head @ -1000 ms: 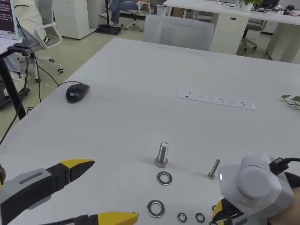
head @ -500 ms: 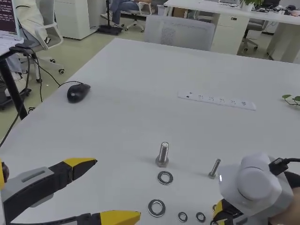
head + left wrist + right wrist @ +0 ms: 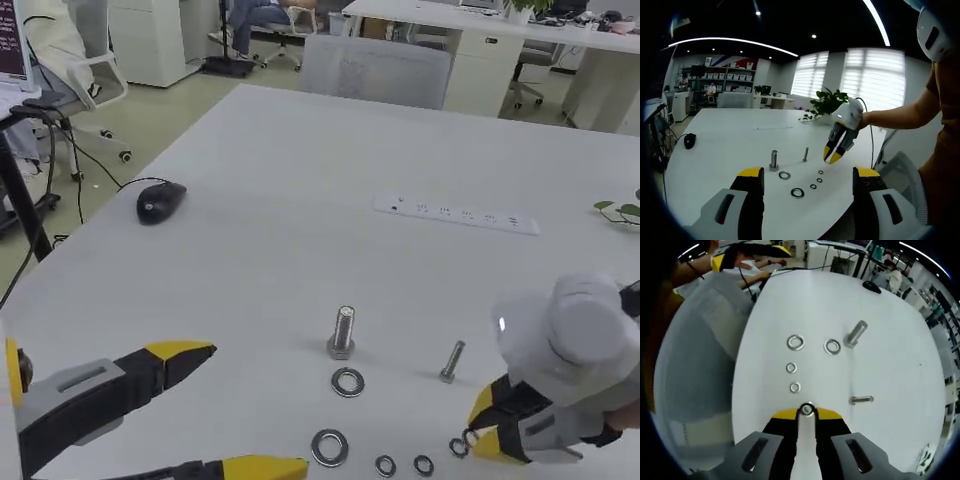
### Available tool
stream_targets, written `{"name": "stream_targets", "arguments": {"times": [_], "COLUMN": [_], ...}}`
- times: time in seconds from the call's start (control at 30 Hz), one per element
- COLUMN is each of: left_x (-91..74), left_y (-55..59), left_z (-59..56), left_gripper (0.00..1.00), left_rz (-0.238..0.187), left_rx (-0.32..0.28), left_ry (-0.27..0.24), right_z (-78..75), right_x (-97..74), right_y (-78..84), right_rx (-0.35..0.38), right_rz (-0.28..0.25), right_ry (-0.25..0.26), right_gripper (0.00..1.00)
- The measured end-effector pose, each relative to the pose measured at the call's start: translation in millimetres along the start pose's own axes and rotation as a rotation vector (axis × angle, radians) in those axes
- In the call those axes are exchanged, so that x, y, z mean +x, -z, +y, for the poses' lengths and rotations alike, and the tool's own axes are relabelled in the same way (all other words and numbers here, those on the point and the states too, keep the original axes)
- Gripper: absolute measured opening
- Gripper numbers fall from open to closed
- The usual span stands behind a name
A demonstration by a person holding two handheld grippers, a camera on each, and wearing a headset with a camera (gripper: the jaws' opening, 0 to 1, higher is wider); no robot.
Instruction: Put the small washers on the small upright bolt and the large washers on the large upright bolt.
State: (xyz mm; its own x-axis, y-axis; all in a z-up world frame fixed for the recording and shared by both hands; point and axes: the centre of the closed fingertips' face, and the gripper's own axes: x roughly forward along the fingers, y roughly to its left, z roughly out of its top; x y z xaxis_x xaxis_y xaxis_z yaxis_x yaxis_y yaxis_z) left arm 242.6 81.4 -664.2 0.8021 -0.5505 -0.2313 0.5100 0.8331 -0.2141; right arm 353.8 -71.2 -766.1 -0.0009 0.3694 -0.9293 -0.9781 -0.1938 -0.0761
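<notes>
Washer pickup looked to be the step in hand, with one small piece taken and none yet threaded on a bolt. Nearest the person, the left gripper (image 3: 245, 408) waited well to the left of the large bolt (image 3: 342, 332), its jaws spread wide with nothing between them. The right gripper (image 3: 478, 432) hung to the right of that bolt and nearer than it, jaws pressed together on the pinched small washer (image 3: 806, 410) at their very tips. The loose small washers (image 3: 385, 465) lay flat on the table (image 3: 280, 180), nearer than the large bolt and slightly to its right. The near large washer (image 3: 330, 447) sat nearer than the large bolt, and the far large washer (image 3: 348, 381) just in front of it. The small bolt (image 3: 452, 361) stood to the right of the large bolt, apart from it.

My judgement: the next move called for carrying the washer over the small bolt, centring its hole on the thread tip, then opening the jaws; a careless approach could tip that thin bolt.

The right gripper view made the pinch plain, whereas the head view left it crowded against the yellow tips. The left gripper view showed the right gripper lifted clear of the tabletop. Beyond the large bolt, the head view took in a power strip (image 3: 456, 215) and a mouse (image 3: 160, 202)
</notes>
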Motion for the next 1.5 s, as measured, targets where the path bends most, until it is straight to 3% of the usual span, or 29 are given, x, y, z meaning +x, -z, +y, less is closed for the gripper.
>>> {"name": "stream_targets", "arguments": {"times": [0.37,0.73,1.17,1.5], "left_x": [7.8,14.2,11.4,11.5], "left_y": [3.5,2.5,6.0,9.0], "left_z": [-1.2,-2.8,1.4,2.5], "left_gripper": [0.72,0.72,0.72,0.72], "left_rz": [0.027,0.030,0.029,0.034], "left_rx": [0.008,0.011,-0.005,-0.012], "left_ry": [0.025,0.044,0.024,0.015], "right_z": [-39.7,-70.3,-77.0,-78.7], "right_x": [-21.3,-21.6,-5.2,2.9], "right_y": [-2.5,-16.5,-15.9,-8.4], "right_rx": [0.011,-0.010,-0.023,-0.036], "right_rz": [-0.002,0.019,0.056,0.088], "right_ry": [0.060,0.073,0.026,0.019], "right_gripper": [0.12,0.12,0.12,0.12]}}
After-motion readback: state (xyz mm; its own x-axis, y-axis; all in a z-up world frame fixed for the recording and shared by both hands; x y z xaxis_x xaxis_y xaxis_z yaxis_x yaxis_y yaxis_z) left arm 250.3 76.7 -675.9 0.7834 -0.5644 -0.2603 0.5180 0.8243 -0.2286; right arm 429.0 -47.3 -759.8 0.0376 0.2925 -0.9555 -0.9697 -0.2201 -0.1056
